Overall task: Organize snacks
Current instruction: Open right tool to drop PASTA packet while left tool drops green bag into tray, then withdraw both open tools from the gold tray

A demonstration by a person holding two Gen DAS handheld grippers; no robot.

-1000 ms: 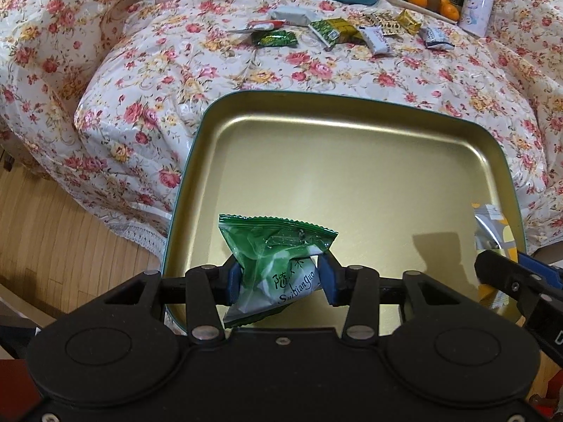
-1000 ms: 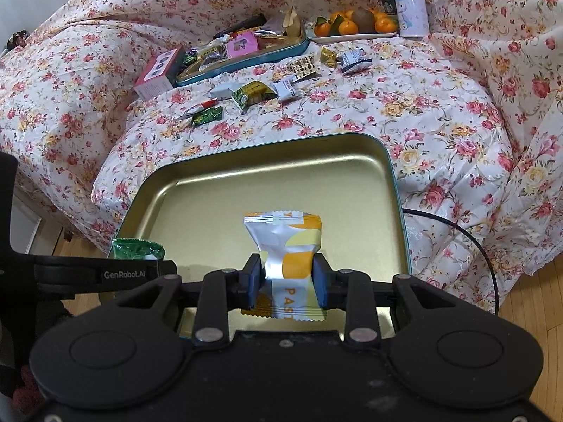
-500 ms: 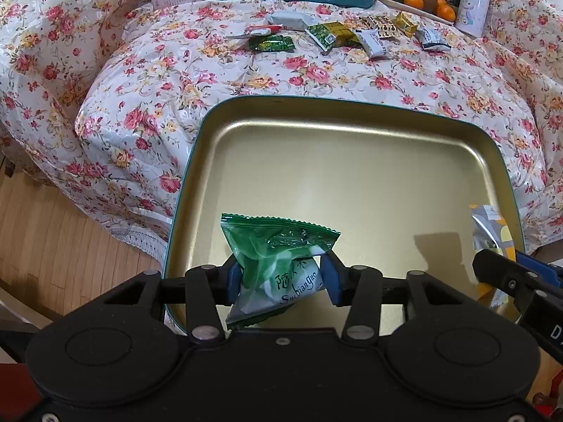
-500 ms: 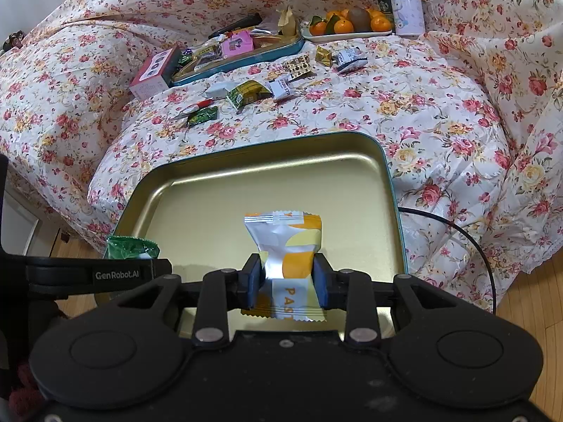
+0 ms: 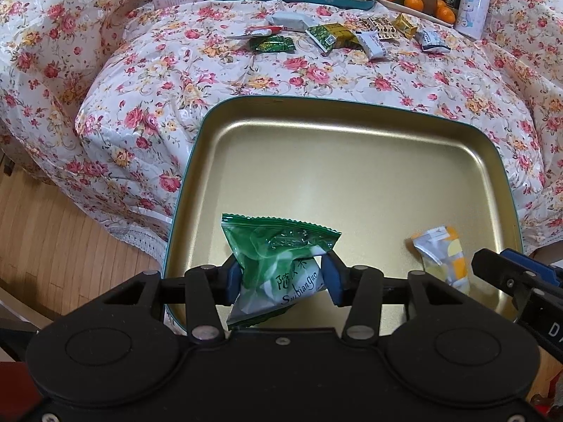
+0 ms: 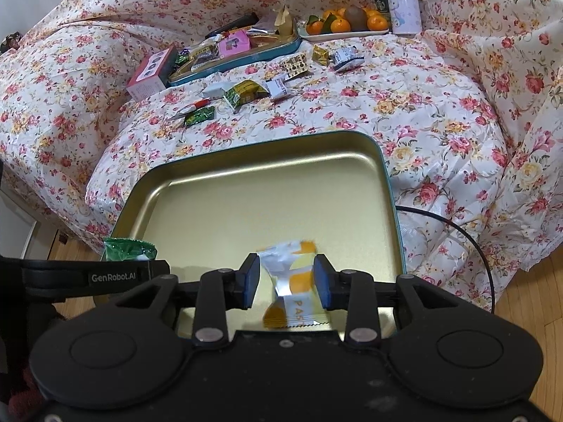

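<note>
Right gripper (image 6: pixel 285 283) stood spread, yellow packet (image 6: pixel 293 281) loose between its jaws over the gold tray (image 6: pixel 383 172); left gripper (image 5: pixel 281 279) clamped the green packet (image 5: pixel 278 263) above the tray's near left corner; release best made low, clear of yellow packet.

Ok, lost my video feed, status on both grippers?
Left gripper shut on green snack packet. Right gripper open, yellow-white packet dropping into gold tin tray. Nothing in the way.
</note>
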